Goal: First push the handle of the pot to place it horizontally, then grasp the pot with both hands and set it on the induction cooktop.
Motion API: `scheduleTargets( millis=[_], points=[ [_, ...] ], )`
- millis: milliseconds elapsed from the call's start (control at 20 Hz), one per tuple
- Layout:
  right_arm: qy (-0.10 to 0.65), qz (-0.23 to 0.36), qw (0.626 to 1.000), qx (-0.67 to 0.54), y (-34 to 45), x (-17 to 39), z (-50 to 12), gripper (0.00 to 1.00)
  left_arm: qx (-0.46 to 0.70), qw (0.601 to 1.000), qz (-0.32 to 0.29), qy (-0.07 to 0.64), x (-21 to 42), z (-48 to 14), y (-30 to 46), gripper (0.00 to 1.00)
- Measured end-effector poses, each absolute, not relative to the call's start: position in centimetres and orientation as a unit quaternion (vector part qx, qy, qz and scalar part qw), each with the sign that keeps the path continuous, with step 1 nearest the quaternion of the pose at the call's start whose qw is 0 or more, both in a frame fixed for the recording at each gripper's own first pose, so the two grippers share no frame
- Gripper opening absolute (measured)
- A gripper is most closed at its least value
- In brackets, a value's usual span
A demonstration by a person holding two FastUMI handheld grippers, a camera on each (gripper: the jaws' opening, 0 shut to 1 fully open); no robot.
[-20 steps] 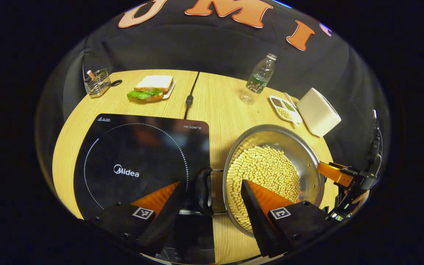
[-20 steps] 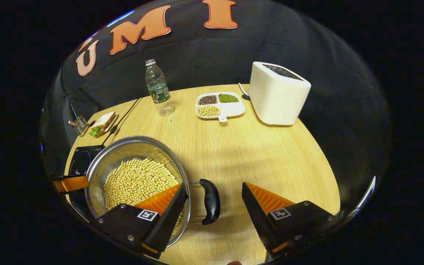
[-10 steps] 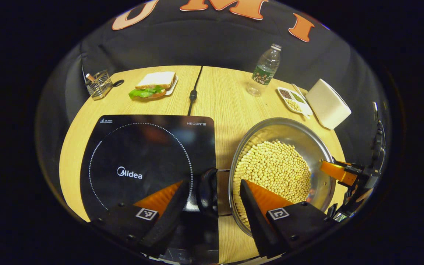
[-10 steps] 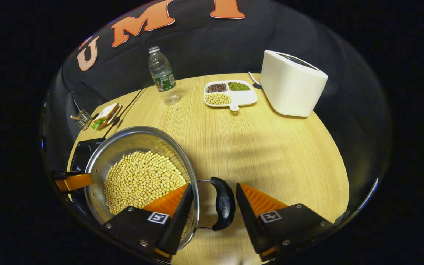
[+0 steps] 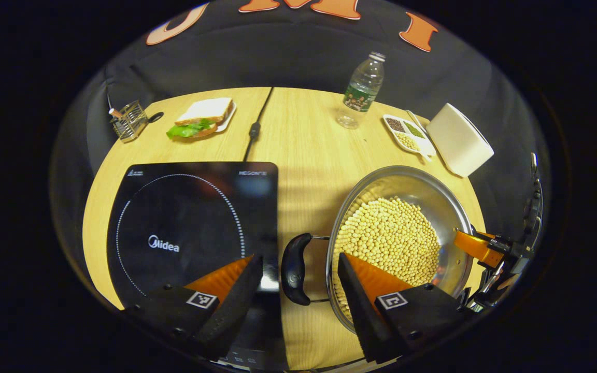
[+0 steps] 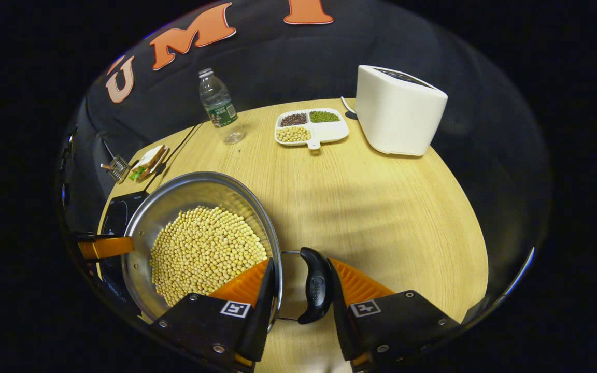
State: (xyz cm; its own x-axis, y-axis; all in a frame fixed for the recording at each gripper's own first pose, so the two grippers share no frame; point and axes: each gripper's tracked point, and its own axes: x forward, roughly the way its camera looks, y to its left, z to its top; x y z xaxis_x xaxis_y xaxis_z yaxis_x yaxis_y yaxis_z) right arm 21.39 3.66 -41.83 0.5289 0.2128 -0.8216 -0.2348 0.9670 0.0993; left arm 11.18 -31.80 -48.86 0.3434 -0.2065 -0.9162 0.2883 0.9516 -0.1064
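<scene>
Left gripper [image 5: 296,282] jaws open, straddling the pot's near handle [image 5: 294,268] without contact. Right gripper [image 6: 301,295] jaws narrowed around the far handle [image 6: 315,284]; contact unclear. Pot [image 5: 451,204] of soybeans sits on the table [image 5: 303,155] beside the induction cooktop [image 5: 189,217].

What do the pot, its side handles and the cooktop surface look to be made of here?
The pot looks like polished stainless steel: silvery, with bright reflections on its rim and wall. Its handle seems to be glossy black moulded plastic, held on thin metal rods. The induction cooktop appears to be smooth black glass, mirror-like with a printed white ring. All of this is judged from look alone.
</scene>
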Motion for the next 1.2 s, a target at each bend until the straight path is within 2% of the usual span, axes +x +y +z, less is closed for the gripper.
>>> scheduleTargets(
  millis=[100, 150, 250, 300, 350, 400, 550, 750, 1200],
  points=[
    [0.467, 0.122, 0.876, -0.008, 2.5, 21.3, -41.9, 0.56, 0.056, 0.817, -0.165, 0.549, 11.0, -49.1, -32.9, 0.99],
    [0.467, 0.12, 0.876, -0.007, 2.1, 21.3, -41.9, 0.56, 0.055, 0.815, -0.176, 0.55, 10.7, -49.3, -33.9, 0.97],
    [0.466, 0.117, 0.877, -0.005, 1.5, 21.2, -42.0, 0.55, 0.035, 0.798, -0.192, 0.57, 9.4, -49.9, -35.5, 0.99],
    [0.466, 0.116, 0.877, -0.005, 1.3, 21.2, -42.0, 0.55, 0.031, 0.792, -0.189, 0.579, 9.1, -50.6, -35.5, 0.97],
    [0.465, 0.115, 0.878, -0.004, 1.1, 21.2, -42.0, 0.55, 0.035, 0.789, -0.178, 0.586, 9.1, -51.4, -35.1, 0.99],
    [0.464, 0.114, 0.878, -0.002, 1.1, 21.2, -42.0, 0.55, 0.033, 0.786, -0.167, 0.595, 8.9, -52.1, -34.5, 0.96],
    [0.467, 0.108, 0.878, 0.001, 1.1, 21.0, -42.1, 0.55, -0.014, 0.766, -0.156, 0.623, 8.6, -52.8, -35.2, 0.67],
    [0.477, 0.097, 0.873, 0.014, 1.1, 20.4, -41.9, 0.48, -0.003, 0.767, -0.156, 0.622, 8.6, -52.2, -35.1, 0.54],
    [0.464, 0.116, 0.878, 0.026, 4.4, 18.8, -35.3, 0.48, -0.036, 0.786, -0.162, 0.595, 8.8, -44.8, -31.6, 0.54]
  ],
)
